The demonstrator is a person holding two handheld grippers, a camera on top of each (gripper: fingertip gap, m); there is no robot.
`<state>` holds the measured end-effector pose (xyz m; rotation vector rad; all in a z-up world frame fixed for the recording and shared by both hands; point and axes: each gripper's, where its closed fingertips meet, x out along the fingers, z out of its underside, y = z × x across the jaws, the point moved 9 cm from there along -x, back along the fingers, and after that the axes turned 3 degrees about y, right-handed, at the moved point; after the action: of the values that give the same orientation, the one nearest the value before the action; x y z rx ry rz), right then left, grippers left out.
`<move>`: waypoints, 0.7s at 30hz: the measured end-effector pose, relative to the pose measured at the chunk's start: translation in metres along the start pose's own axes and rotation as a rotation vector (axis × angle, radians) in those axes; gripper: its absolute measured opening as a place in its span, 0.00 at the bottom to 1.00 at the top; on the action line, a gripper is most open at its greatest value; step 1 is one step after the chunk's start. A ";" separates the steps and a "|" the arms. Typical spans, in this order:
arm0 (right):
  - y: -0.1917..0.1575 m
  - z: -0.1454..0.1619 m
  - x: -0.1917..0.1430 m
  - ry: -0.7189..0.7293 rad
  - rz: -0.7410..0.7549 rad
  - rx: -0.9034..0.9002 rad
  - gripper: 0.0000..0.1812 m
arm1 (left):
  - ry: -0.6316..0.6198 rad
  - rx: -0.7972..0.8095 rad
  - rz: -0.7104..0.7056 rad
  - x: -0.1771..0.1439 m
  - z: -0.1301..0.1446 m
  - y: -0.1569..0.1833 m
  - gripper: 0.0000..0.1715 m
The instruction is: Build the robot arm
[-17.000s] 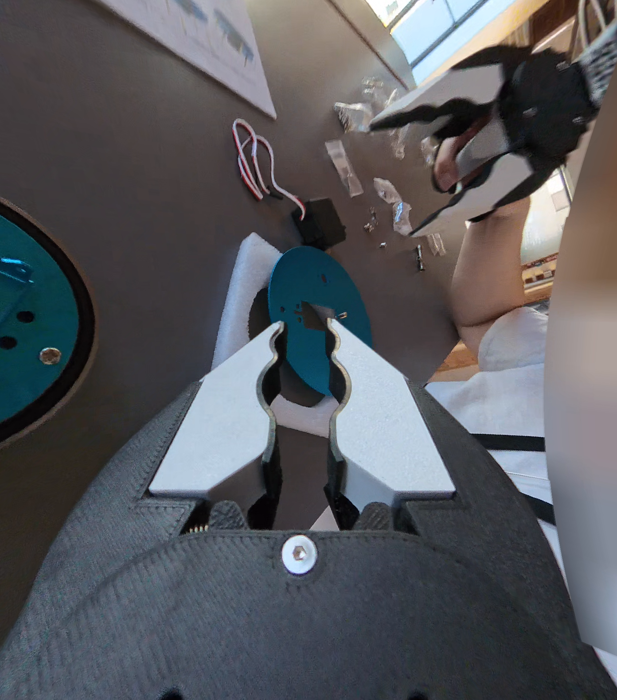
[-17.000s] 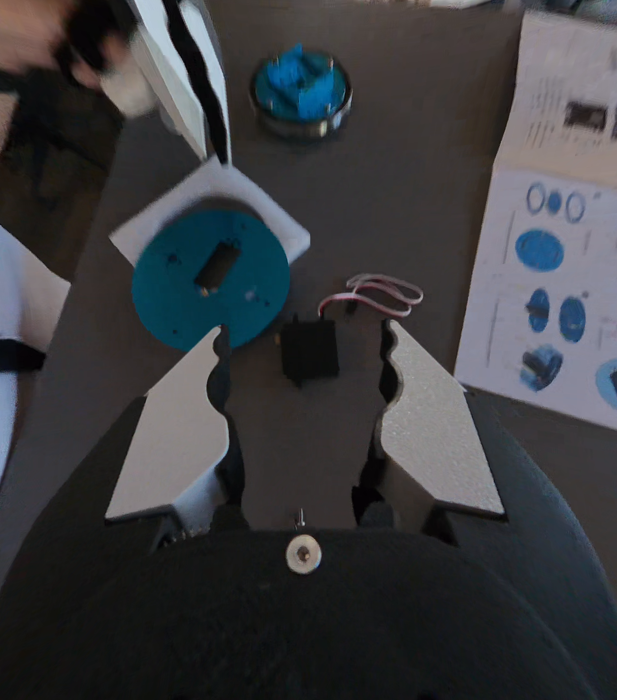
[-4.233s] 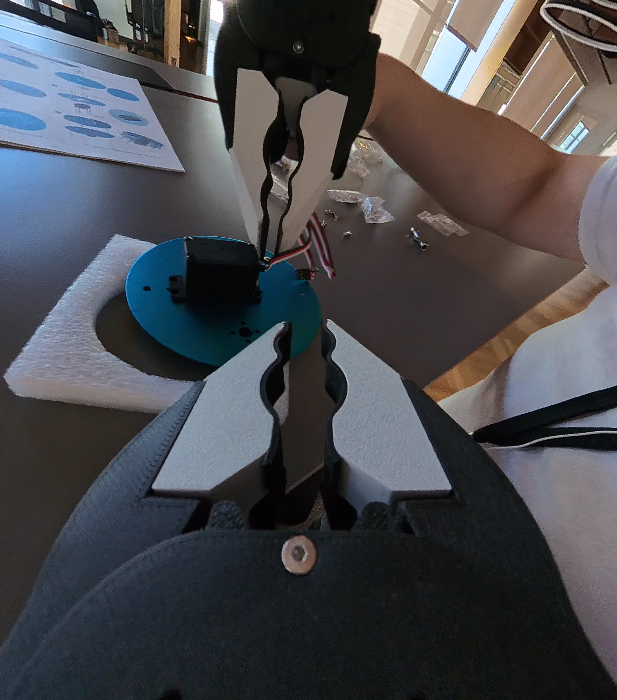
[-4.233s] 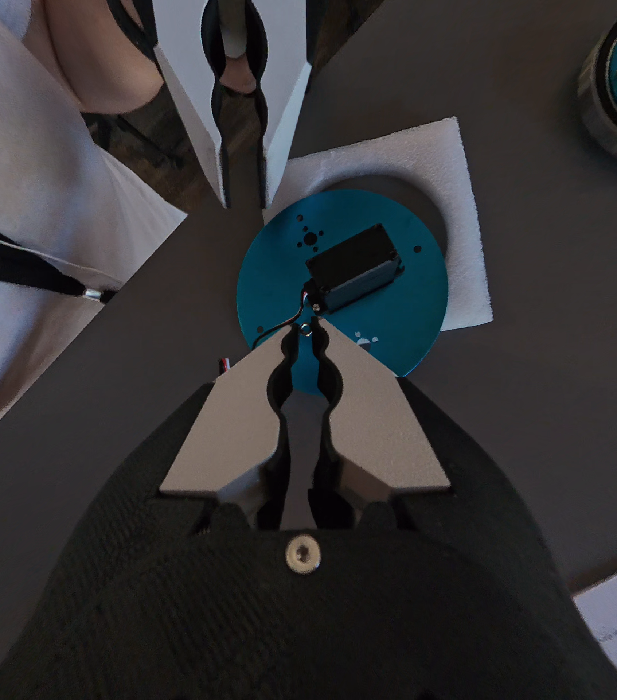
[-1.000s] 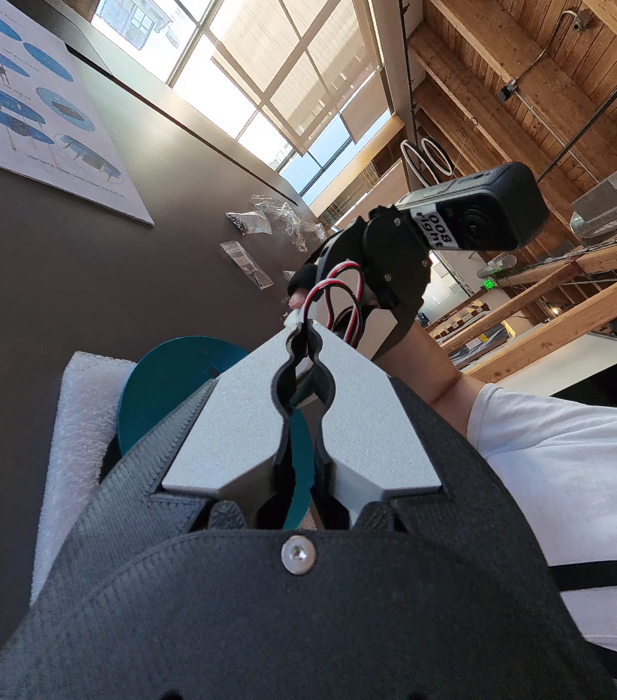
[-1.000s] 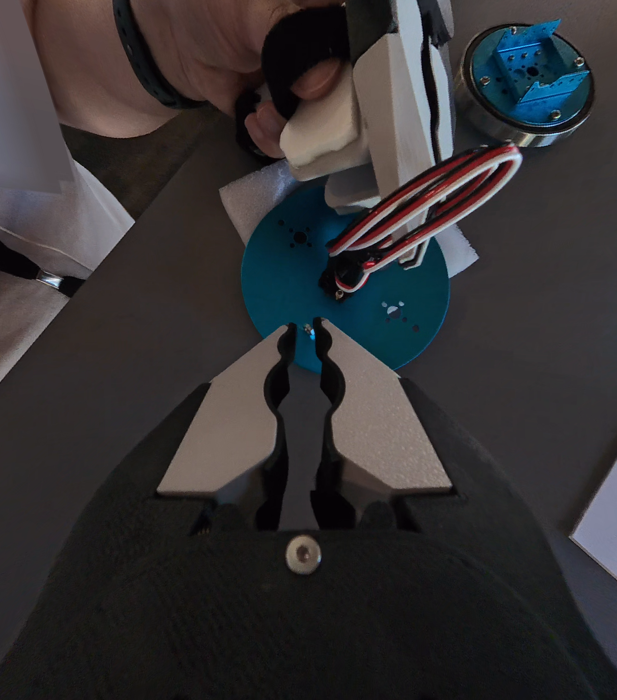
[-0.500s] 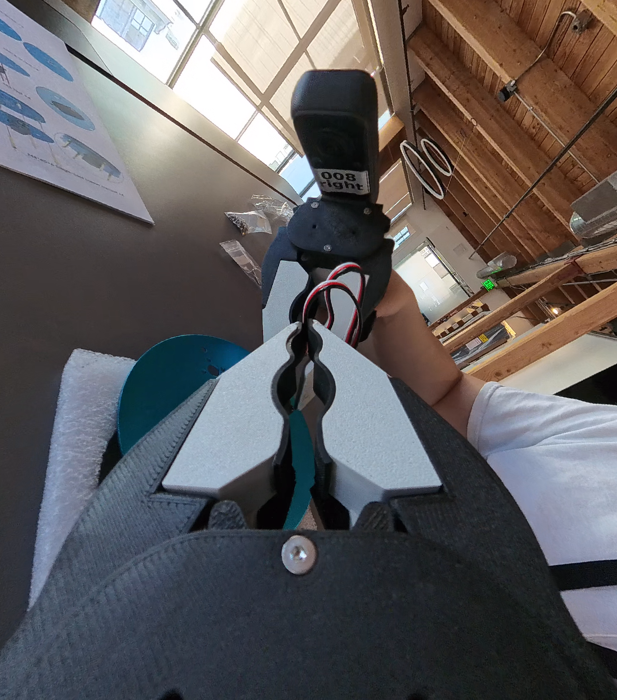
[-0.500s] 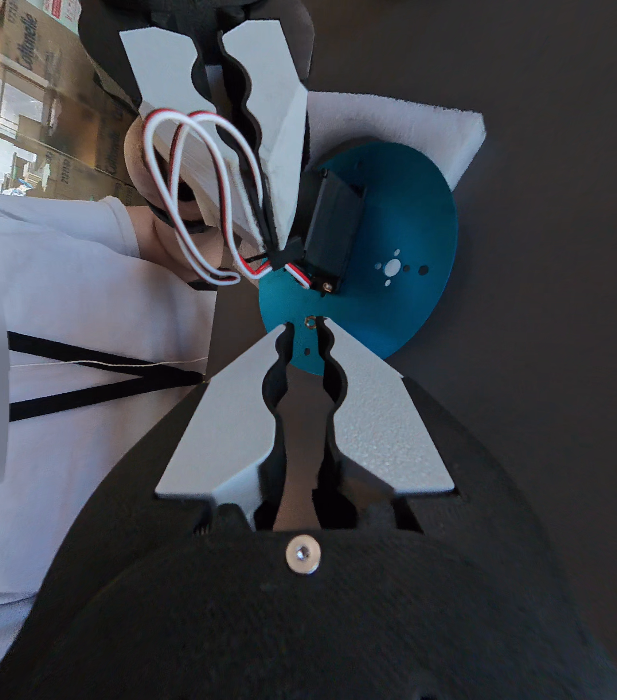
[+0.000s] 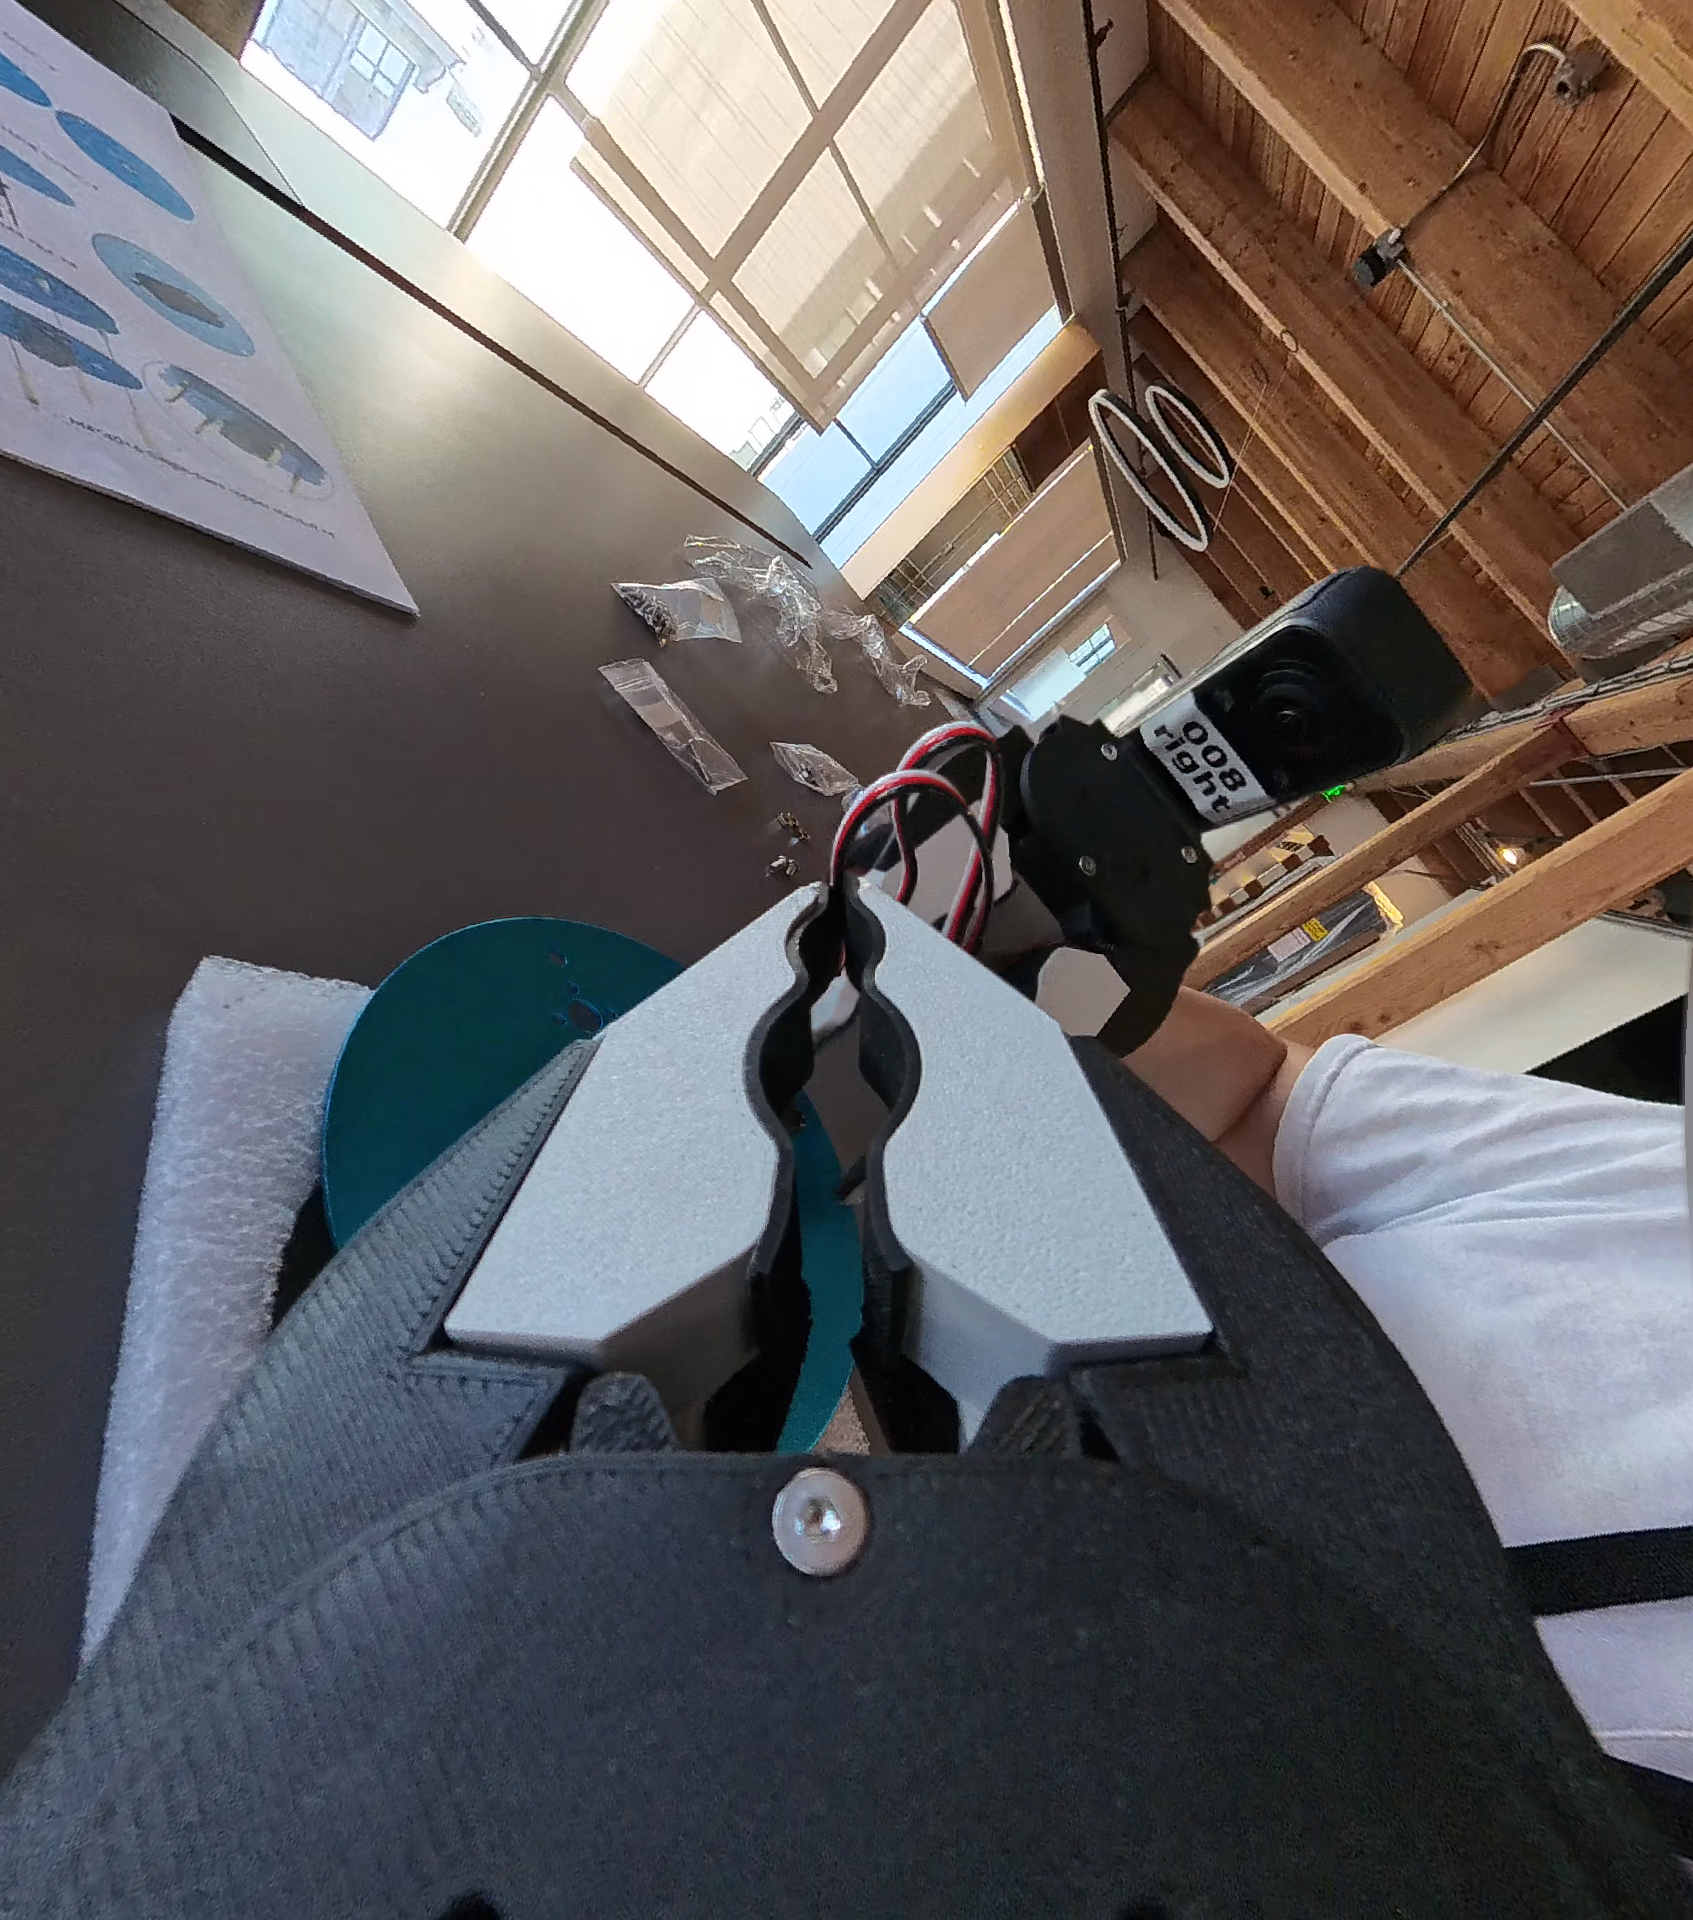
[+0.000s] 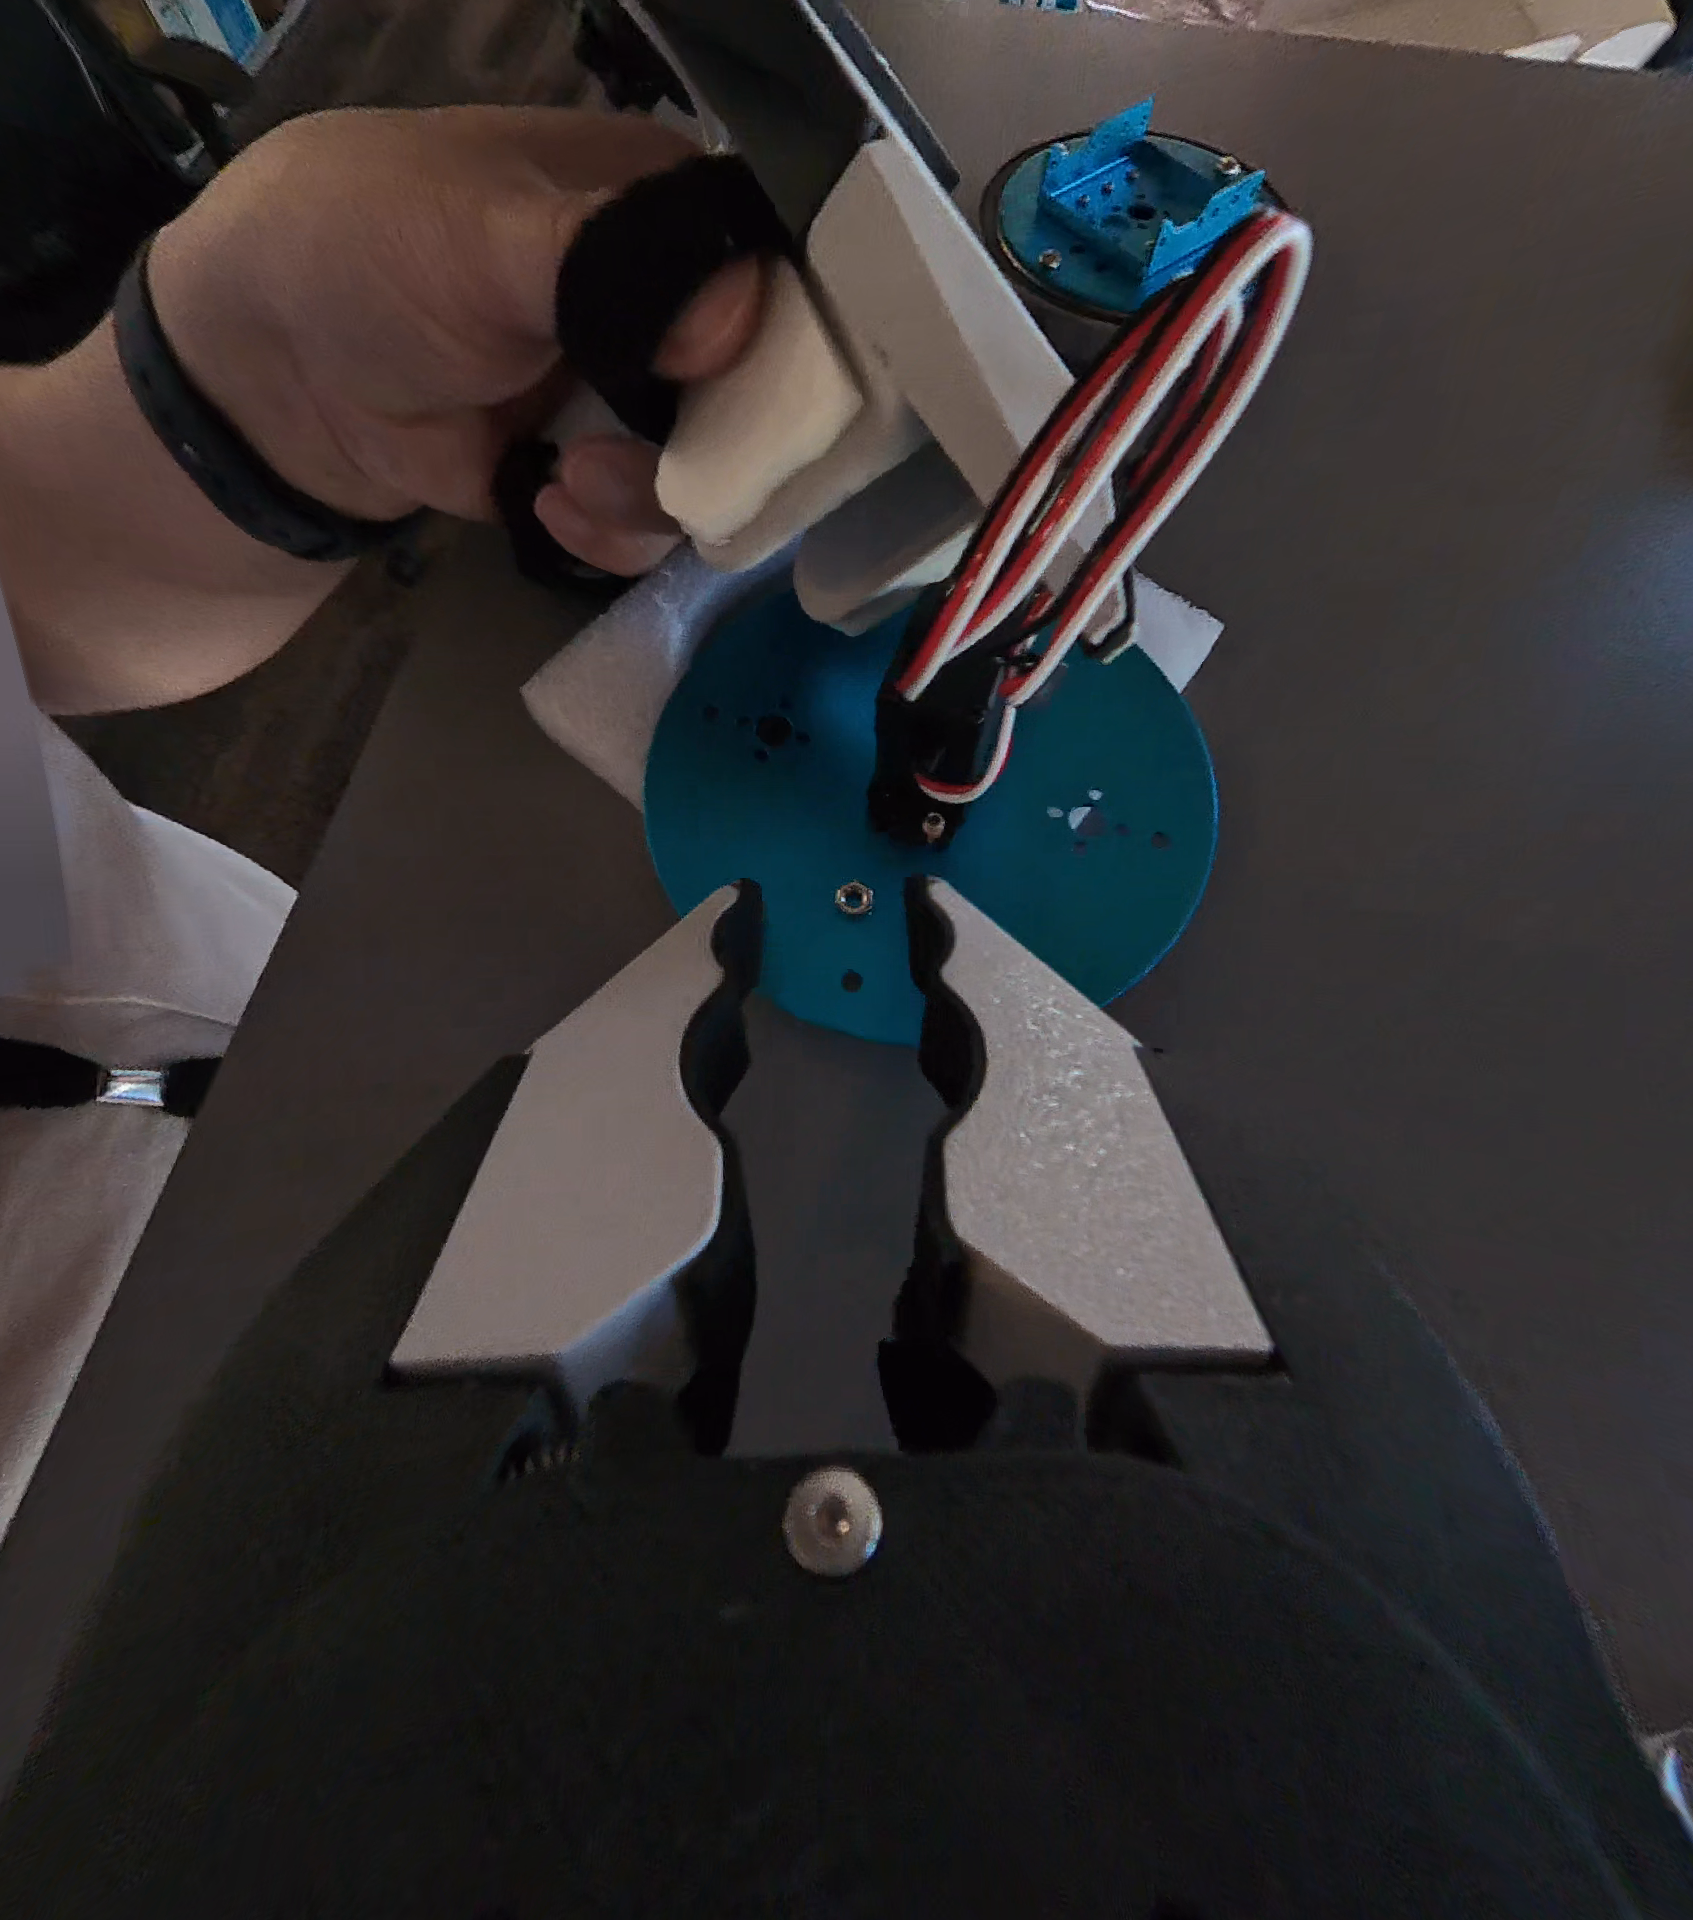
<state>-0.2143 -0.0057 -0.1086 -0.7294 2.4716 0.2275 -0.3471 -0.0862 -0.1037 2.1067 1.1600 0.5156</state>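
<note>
The right gripper (image 10: 829, 891) has just parted its 2 fingers, leaving the small silver hex nut (image 10: 852, 899) loose on the round blue metal disc (image 10: 1081, 894) beside the black servo block (image 10: 925, 769). The left gripper (image 9: 847, 904) stays clamped on that disc's rim, above the dark desk (image 10: 1444, 727)

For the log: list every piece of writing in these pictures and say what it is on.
White label on the black camera: short printed text, legible, wording not given here.
Printed sheet with blue diagrams on the dark table: small captions, too small to read.
Green lit sign far behind: too small to read.
Right wrist view: no readable writing.
</note>
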 end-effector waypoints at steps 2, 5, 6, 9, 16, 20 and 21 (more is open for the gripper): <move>0.000 0.001 0.001 -0.012 0.021 0.019 0.13 | -0.001 -0.001 0.000 0.000 0.000 0.000 0.00; 0.002 0.002 0.002 -0.021 0.033 0.041 0.12 | -0.002 -0.002 0.002 0.000 0.000 0.000 0.00; 0.002 0.002 0.002 -0.020 0.015 0.060 0.10 | -0.003 -0.001 0.002 0.000 0.000 0.000 0.00; 0.004 0.003 0.002 -0.011 -0.001 0.089 0.09 | -0.003 -0.005 0.005 0.000 0.000 0.000 0.00; 0.003 0.003 0.003 -0.009 -0.004 0.064 0.04 | -0.005 -0.008 0.009 0.000 0.000 -0.001 0.00; 0.002 0.002 0.004 -0.009 -0.008 0.073 0.07 | -0.004 -0.008 0.010 0.000 0.000 -0.001 0.00; 0.002 0.002 0.004 -0.007 -0.005 0.072 0.07 | -0.004 -0.008 0.009 0.000 0.000 -0.001 0.00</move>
<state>-0.2172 -0.0053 -0.1127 -0.7032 2.4574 0.1385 -0.3476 -0.0859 -0.1041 2.1065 1.1446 0.5192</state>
